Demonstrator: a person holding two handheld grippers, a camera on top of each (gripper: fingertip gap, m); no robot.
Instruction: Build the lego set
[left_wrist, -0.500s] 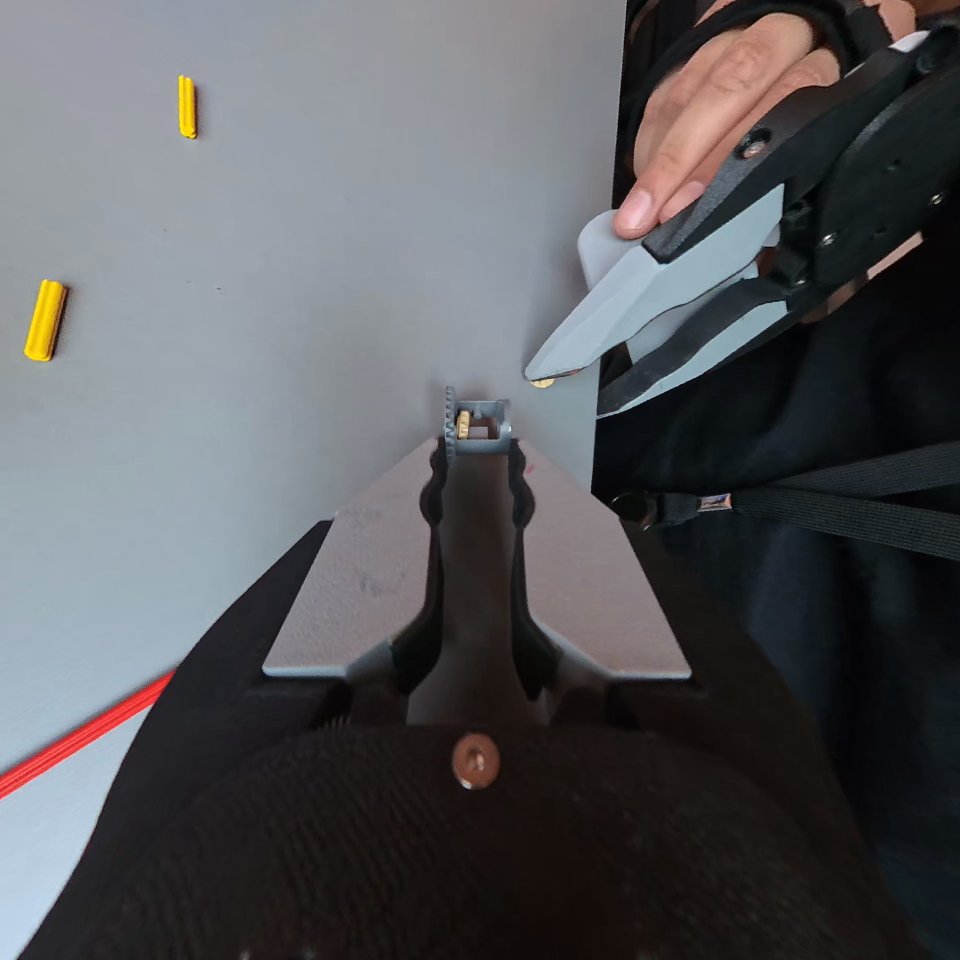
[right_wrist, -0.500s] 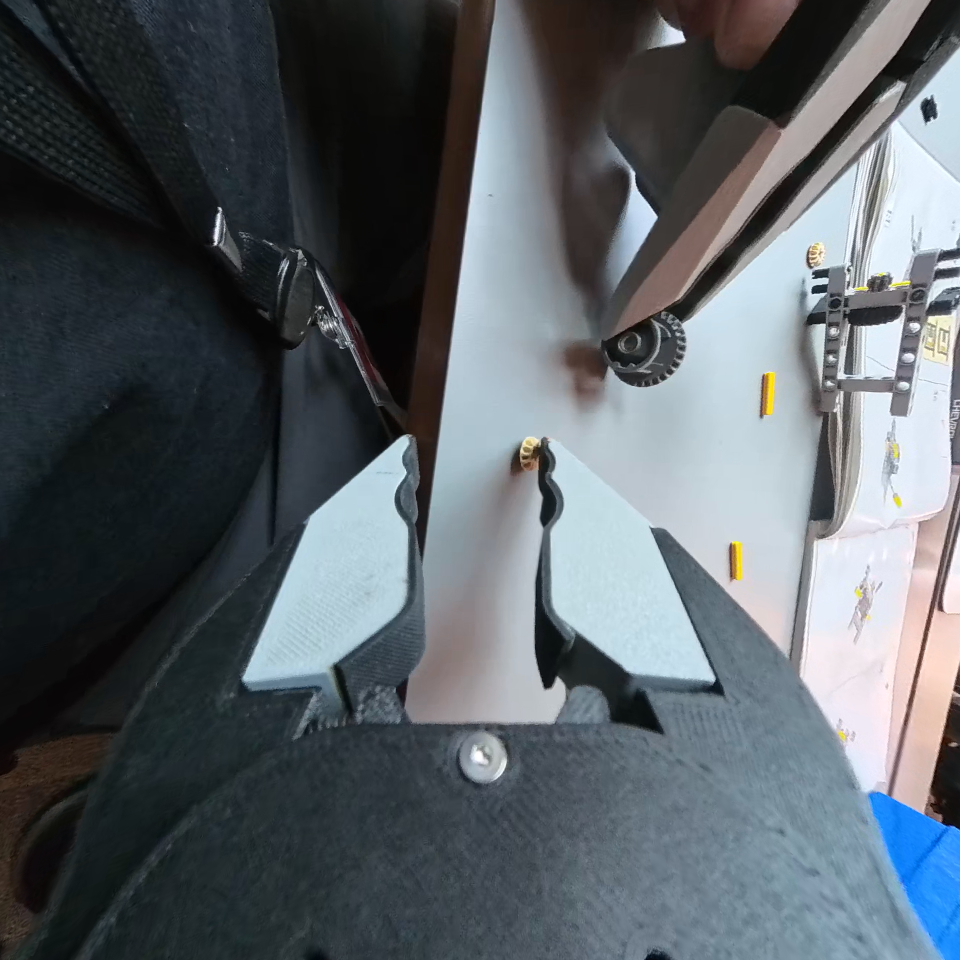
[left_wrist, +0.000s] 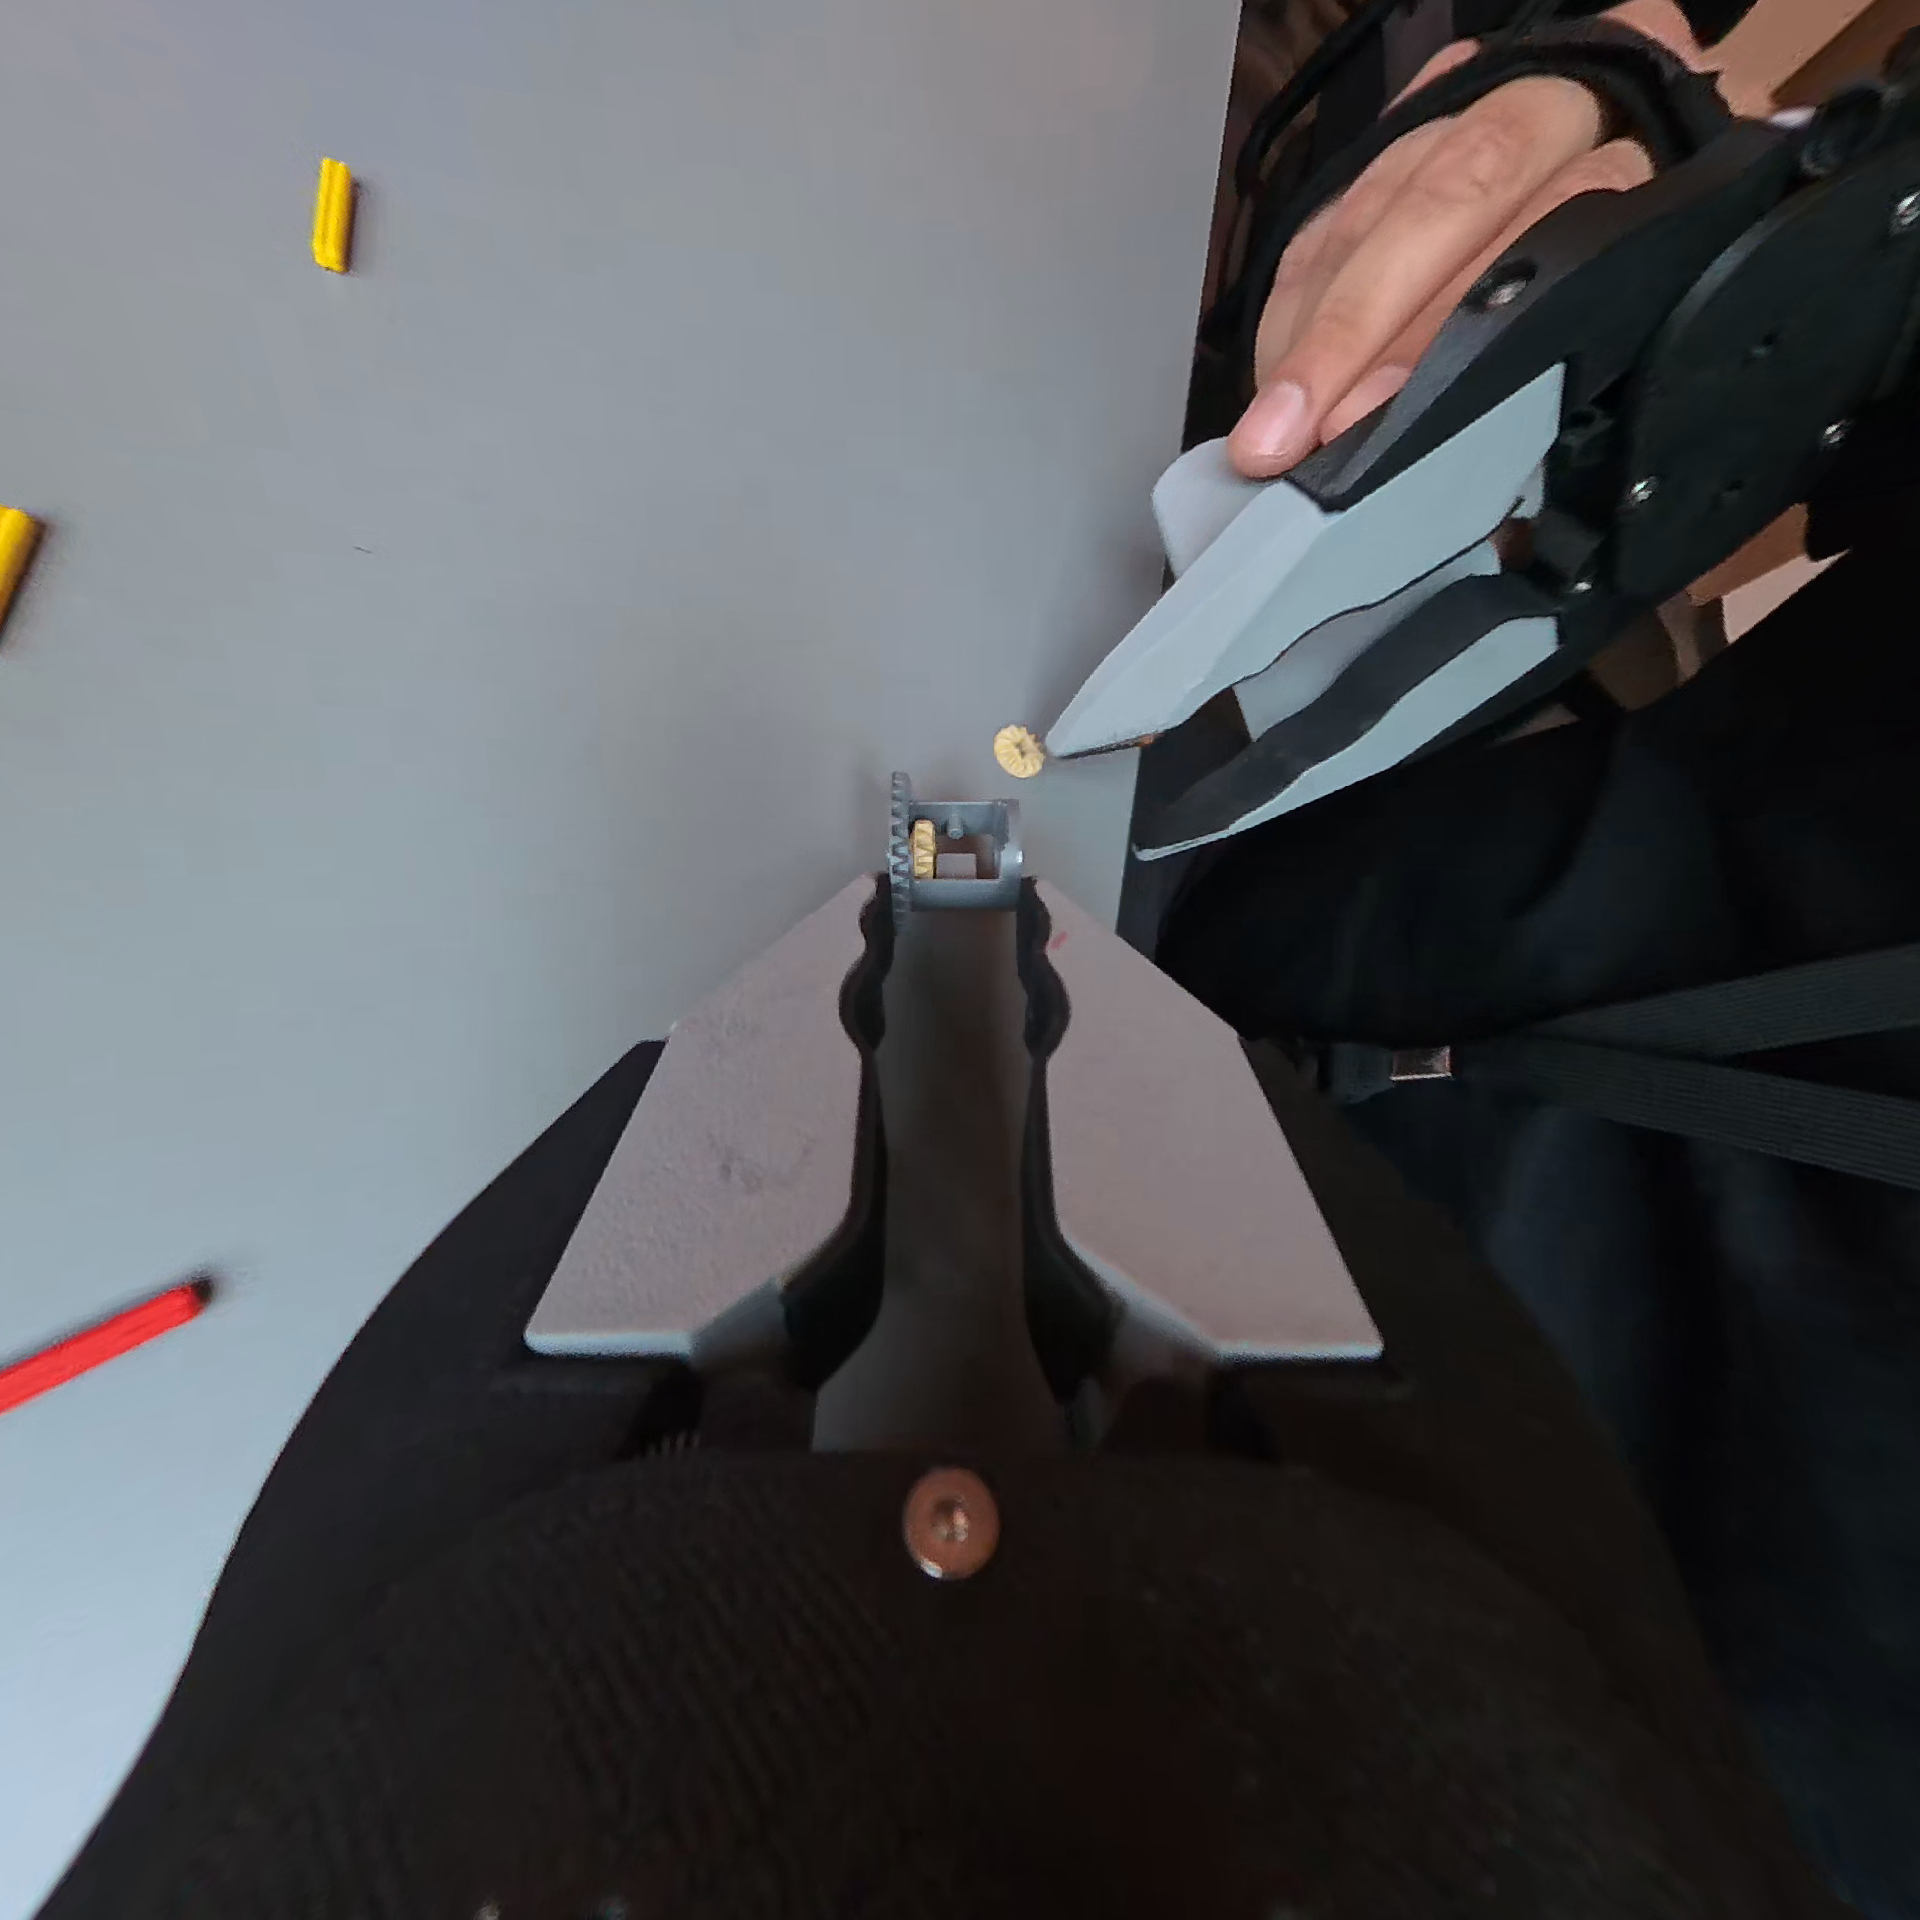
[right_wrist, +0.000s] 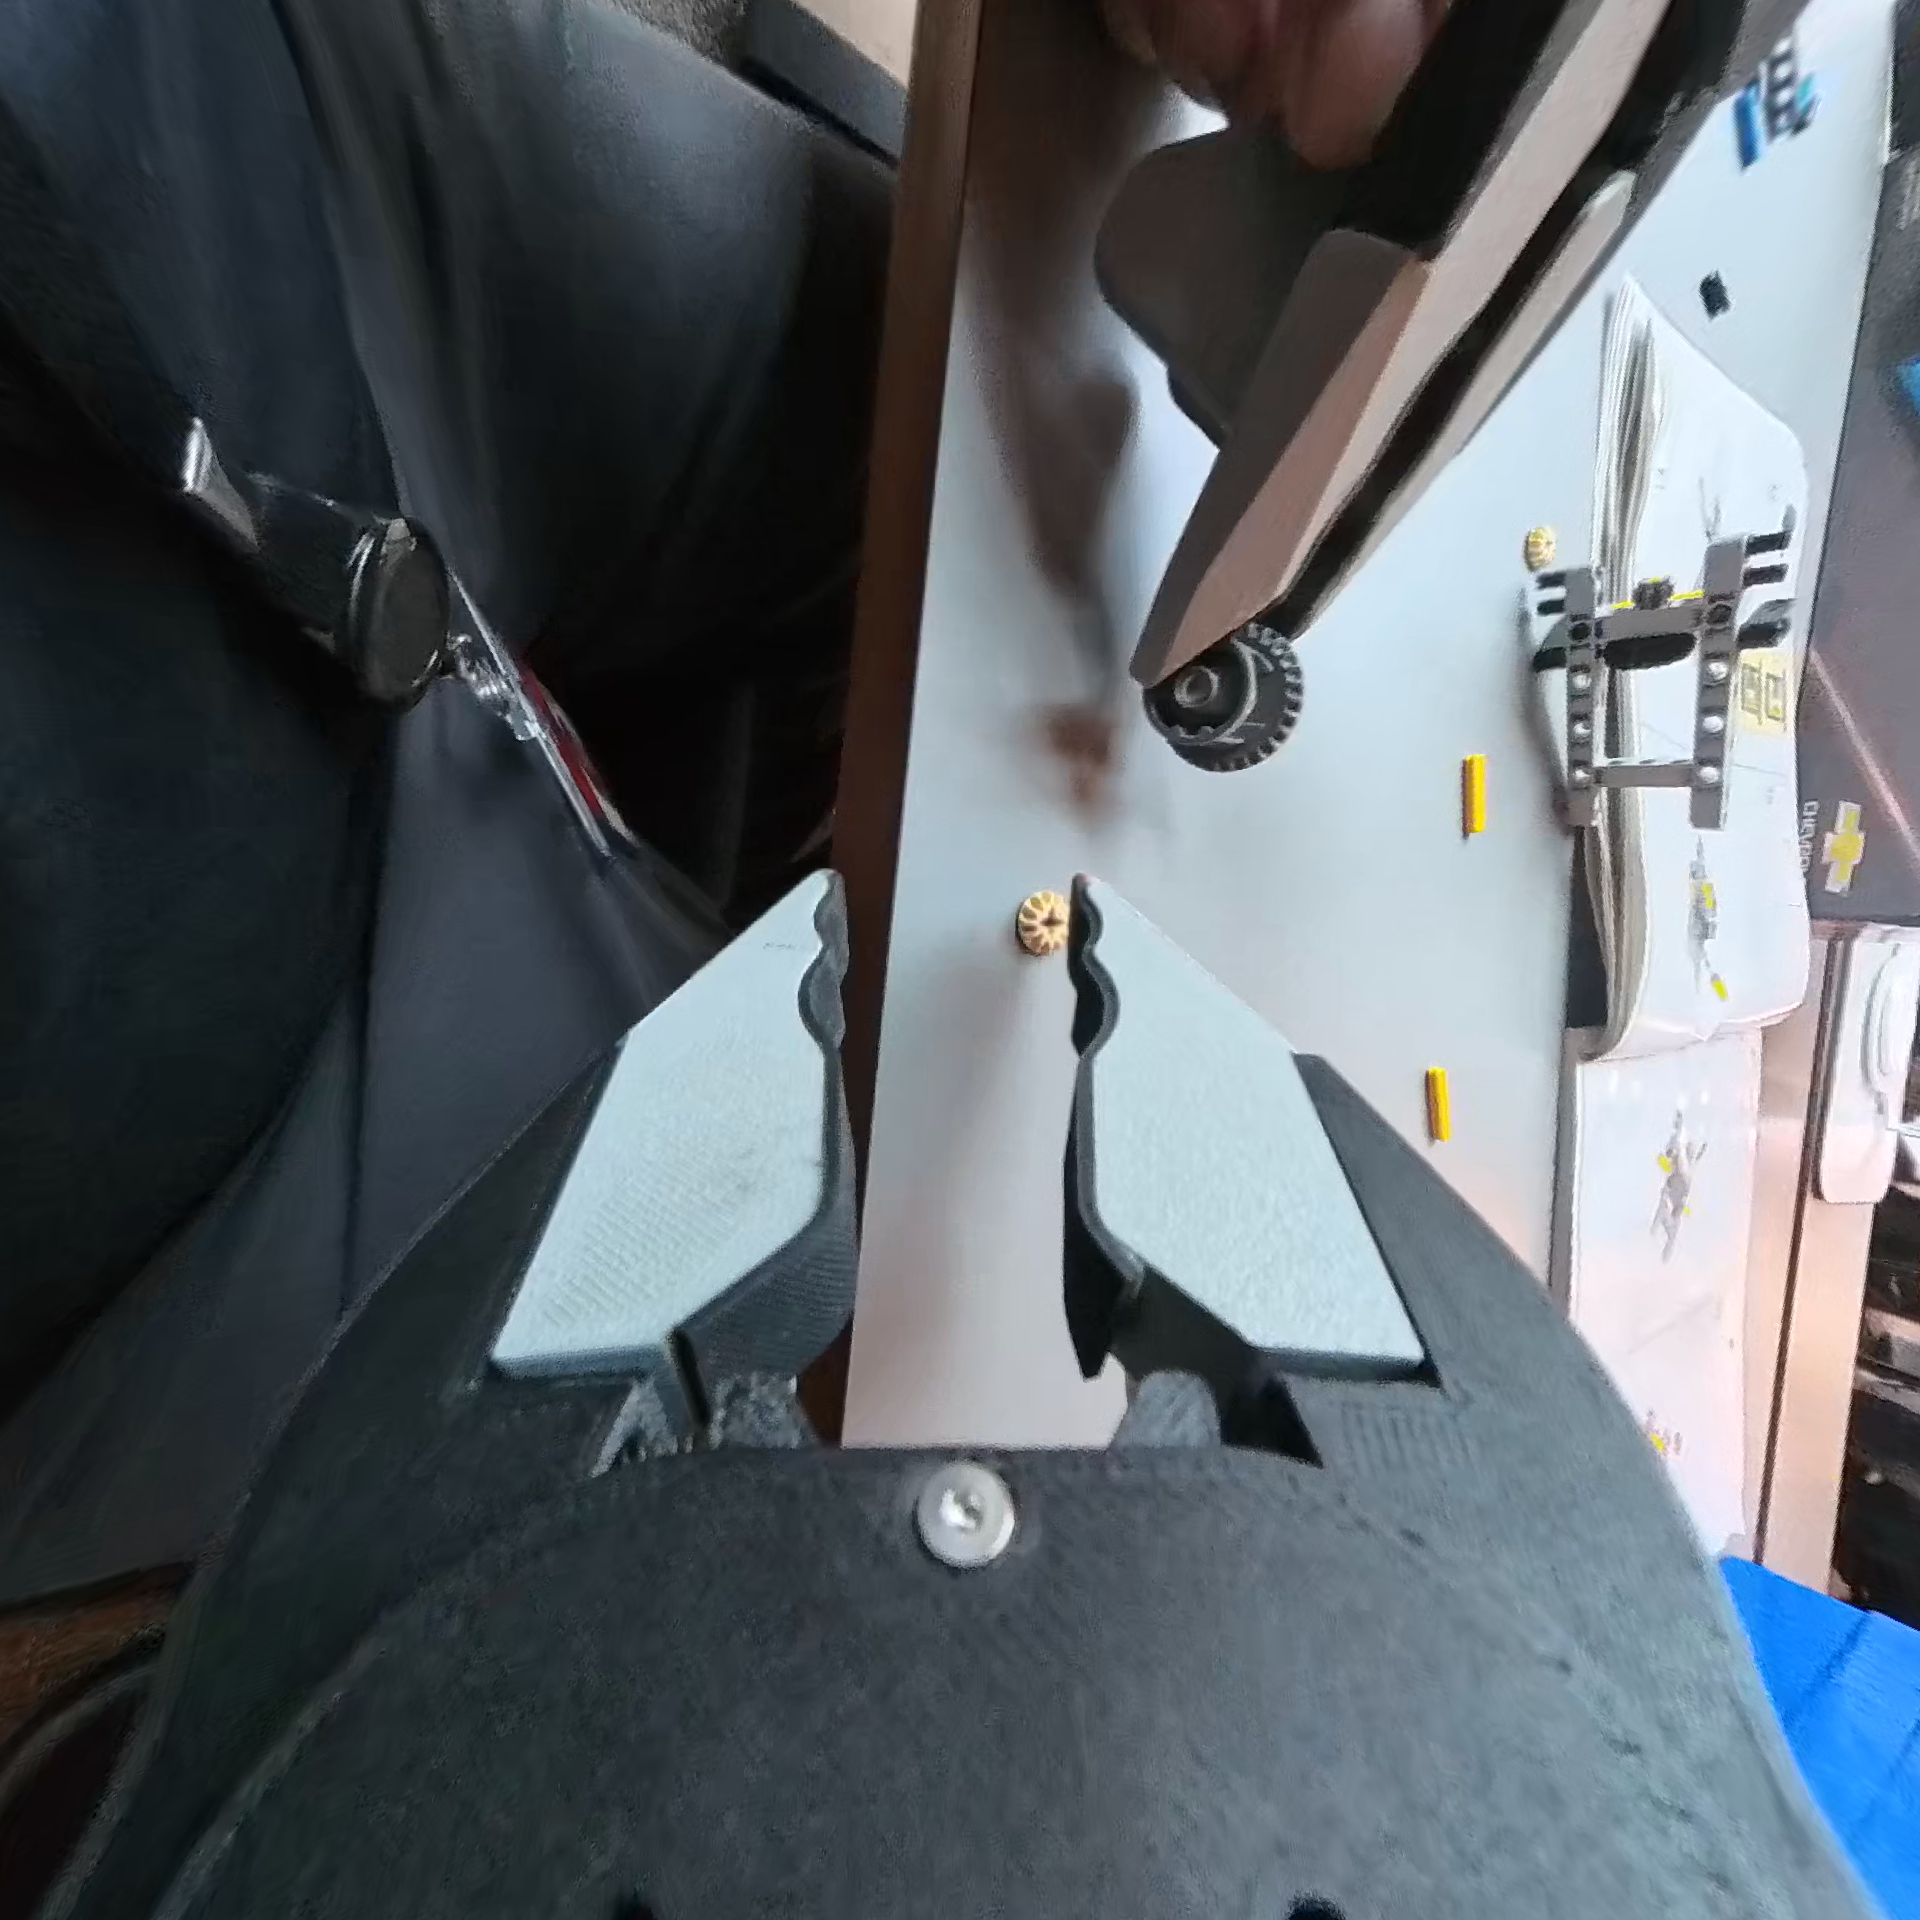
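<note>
Lego housing (left_wrist: 951, 847) is sitting clenched in left tongs (left_wrist: 951, 894) while released right tongs (right_wrist: 956, 914) are nearing a tan gear (right_wrist: 1041, 921), needing centring before closing.

Two wrist cams, both right down close over the same near edge of the table.

Left wrist view sits behind the left gripper (left_wrist: 954, 883), looking along its fingers across the grey table (left_wrist: 623, 468) toward the near edge, and the right gripper (left_wrist: 1091, 790) pokes in from the upper right. Right wrist view sits behind that right gripper (right_wrist: 961, 914), looks along the table's near edge toward the far side, and catches the left gripper (right_wrist: 1205, 665) coming in from the top. Both share the edge strip, the small tan gear (left_wrist: 1018, 750) (right_wrist: 1041, 922), the dark grey gear piece (left_wrist: 951, 854) (right_wrist: 1226, 704) and two yellow pins (left_wrist: 331, 214) (right_wrist: 1473, 795).
</note>
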